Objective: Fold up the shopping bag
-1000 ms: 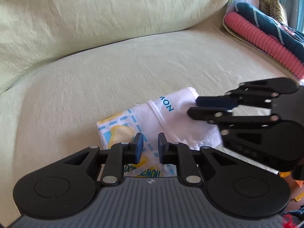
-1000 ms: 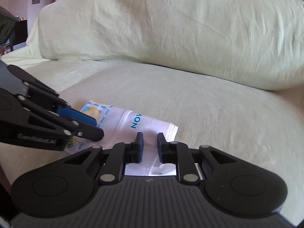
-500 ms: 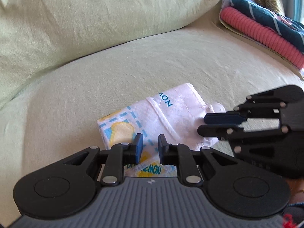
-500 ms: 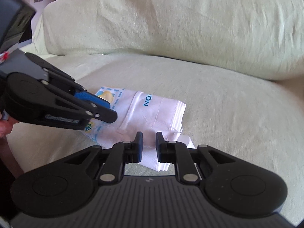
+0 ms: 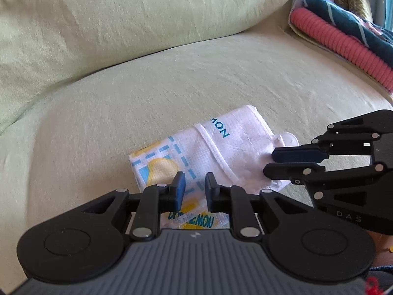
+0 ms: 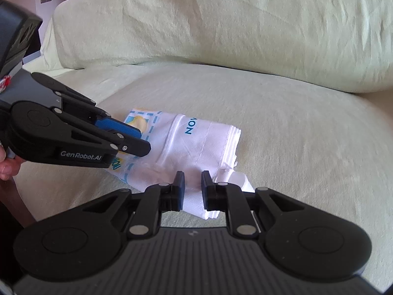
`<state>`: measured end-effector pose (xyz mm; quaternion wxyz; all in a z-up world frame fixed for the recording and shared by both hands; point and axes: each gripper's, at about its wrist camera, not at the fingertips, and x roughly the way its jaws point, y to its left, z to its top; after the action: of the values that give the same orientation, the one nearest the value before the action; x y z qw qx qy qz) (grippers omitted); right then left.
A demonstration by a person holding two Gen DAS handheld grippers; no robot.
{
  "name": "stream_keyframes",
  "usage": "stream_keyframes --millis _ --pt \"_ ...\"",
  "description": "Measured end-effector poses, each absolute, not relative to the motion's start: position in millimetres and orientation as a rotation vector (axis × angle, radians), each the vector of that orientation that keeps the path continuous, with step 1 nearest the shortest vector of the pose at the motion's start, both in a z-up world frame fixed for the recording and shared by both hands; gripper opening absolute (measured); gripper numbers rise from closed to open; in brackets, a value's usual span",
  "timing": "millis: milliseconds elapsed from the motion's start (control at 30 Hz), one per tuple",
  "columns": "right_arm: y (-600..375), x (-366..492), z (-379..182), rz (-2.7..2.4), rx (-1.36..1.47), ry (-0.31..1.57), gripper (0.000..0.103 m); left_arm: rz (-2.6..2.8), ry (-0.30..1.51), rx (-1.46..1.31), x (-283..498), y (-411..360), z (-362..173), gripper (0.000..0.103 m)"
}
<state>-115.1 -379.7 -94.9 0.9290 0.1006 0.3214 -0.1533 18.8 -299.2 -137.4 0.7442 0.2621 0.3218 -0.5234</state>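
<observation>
A white shopping bag (image 5: pixel 221 152) with blue lettering and a yellow-and-blue print lies folded into a small flat packet on the pale green sofa seat (image 5: pixel 98 123). My left gripper (image 5: pixel 194 184) hovers over the printed near end, its jaws a narrow gap apart with nothing pinched. My right gripper (image 5: pixel 270 162) reaches in from the right over the bag's white end, fingers slightly apart and empty. In the right wrist view the bag (image 6: pixel 196 147) lies just ahead of the right gripper (image 6: pixel 192 182). There the left gripper (image 6: pixel 141 140) hangs over the bag's left end.
A big pale green back cushion (image 5: pixel 122 24) rises behind the seat. Folded textiles, one pink ribbed (image 5: pixel 339 39) and one dark teal (image 5: pixel 356 24), are stacked at the far right. A person's hand (image 6: pixel 5 162) shows at the left edge.
The right gripper has drawn back to the right, off the middle of the bag to its edge. More of the folded bag now shows. The left gripper has barely moved.
</observation>
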Motion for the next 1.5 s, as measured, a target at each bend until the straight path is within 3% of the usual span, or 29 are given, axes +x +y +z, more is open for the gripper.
stream_keyframes --millis 1500 --pt "-392.7 -116.5 -94.4 -0.288 0.285 0.654 0.013 -1.093 0.723 0.551 12.9 -291.5 -133.4 0.019"
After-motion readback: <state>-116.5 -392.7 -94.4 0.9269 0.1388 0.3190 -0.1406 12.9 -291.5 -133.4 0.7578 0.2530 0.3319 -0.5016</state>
